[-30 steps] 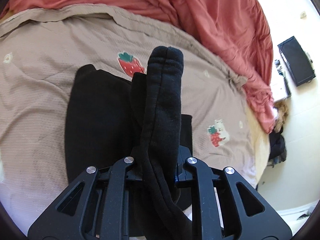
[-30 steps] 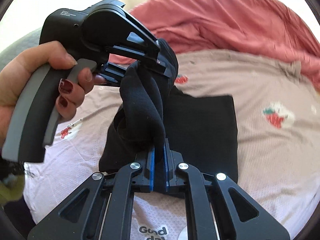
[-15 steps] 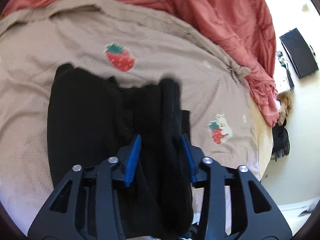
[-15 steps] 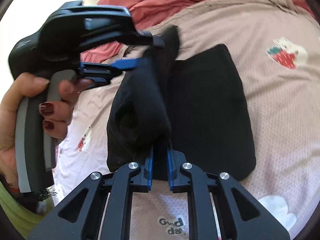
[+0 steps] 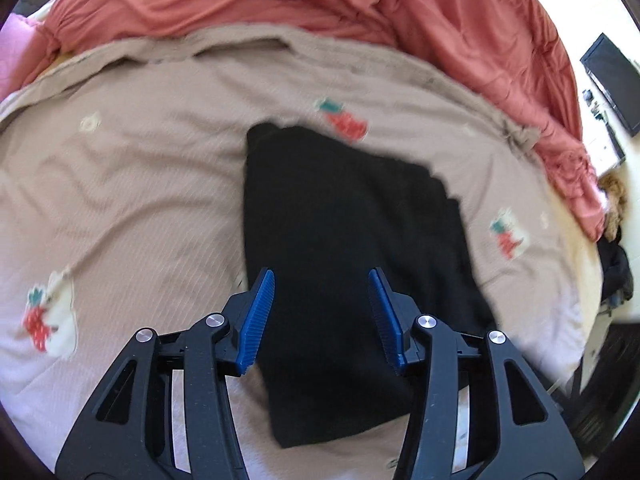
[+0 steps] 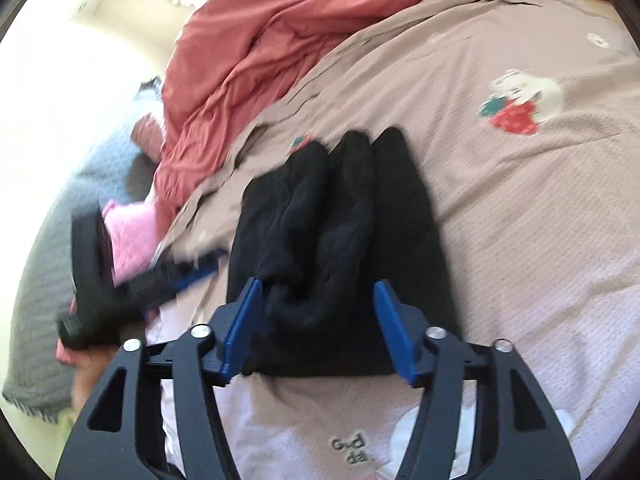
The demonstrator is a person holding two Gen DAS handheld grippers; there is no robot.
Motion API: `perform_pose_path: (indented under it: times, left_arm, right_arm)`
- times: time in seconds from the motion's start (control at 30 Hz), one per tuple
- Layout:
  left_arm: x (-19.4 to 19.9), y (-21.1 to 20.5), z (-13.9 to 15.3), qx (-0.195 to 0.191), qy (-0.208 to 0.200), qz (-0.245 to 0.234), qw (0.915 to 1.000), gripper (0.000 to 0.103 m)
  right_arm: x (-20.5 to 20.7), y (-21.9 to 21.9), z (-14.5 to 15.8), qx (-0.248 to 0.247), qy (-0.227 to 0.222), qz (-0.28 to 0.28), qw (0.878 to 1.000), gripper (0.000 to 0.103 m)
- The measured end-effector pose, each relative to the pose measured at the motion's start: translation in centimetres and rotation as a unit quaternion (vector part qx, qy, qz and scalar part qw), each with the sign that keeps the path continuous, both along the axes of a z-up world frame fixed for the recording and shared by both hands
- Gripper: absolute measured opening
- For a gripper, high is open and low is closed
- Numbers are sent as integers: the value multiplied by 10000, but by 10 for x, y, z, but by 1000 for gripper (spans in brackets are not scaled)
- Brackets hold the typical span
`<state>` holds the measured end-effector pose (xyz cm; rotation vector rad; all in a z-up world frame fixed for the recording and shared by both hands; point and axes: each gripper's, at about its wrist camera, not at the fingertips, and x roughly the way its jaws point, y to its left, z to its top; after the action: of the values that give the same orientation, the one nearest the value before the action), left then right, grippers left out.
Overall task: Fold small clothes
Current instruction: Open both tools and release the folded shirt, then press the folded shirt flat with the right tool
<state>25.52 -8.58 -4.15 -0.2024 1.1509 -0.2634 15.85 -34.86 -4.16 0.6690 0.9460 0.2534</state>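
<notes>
Lying rumpled on the ribbed beige bedspread, the knitted black garment sits free as both claws just spread open

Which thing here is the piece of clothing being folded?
Start at the bed, where a beige blanket with strawberry patches is spread below a rumpled red duvet. The black garment lies folded in the blanket's middle. It is the only solid black cloth on it.
</notes>
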Motion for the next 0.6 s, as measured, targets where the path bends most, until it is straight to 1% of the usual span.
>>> perform_pose_path:
  times: [0.03,0.07,0.13,0.2,0.27,0.3,0.33,0.4,0.43,0.6]
  left_arm:
    - [-5,-1,-7,96,15,-56,9999,42]
    - [-7,-1,-11,157,7,-94,9998,43]
    - [-13,-5,-17,274,-67,-190,9994,43]
    - [-19,-11,-18,442,-245,-256,9984,43]
    - [-26,-19,-19,608,-388,-391,9966,44]
    - [-29,-21,-20,651,-428,-468,9959,45]
    - [-30,-23,-21,678,-433,-538,9953,50]
    - [-34,-28,-25,812,-514,-612,9935,51]
    - [-36,-29,-25,851,-583,-629,9927,51]
    - [-39,-28,-25,764,-661,-572,9932,53]
  right_arm:
    - [2,-8,1,34,12,-26,10000,68]
    - [6,-12,-2,51,69,36,10000,75]
    - [15,-18,-8,39,158,76,9998,76]
    - [27,-18,-15,21,243,169,9996,76]
    - [41,-11,-19,49,271,288,9992,81]
    - [45,-8,-21,78,266,357,9990,81]
    - [50,-2,-24,53,270,449,9986,81]
    - [54,7,-30,6,288,603,9978,81]
    - [57,14,-34,-127,302,681,9971,81]
    - [69,33,-35,-289,107,897,9955,82]
